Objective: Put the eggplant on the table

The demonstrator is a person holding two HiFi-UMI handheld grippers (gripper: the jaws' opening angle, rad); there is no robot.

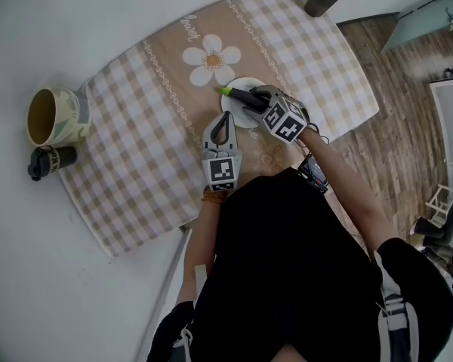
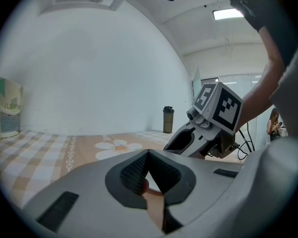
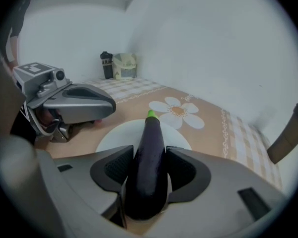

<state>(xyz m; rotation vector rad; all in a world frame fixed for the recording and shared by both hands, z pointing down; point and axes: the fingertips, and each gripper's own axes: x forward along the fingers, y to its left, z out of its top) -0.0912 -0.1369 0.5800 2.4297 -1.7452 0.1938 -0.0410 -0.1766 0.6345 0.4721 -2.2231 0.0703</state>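
Right gripper (image 3: 148,175) has its fingers clamped on the glossy dark-purple eggplant (image 3: 151,133) mid-body, seemingly just above the round white plate (image 3: 116,133), green stem toward twelve o'clock. It's likely light, firm and slippery. Left gripper (image 2: 148,175) is closed and empty.

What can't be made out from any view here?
Whether the eggplant touches the plate: right gripper view, jaws hide its underside.
Print on the cup: left gripper view, edge cuts it; head view, too small.
Label on the small black bottle: head view, too small.
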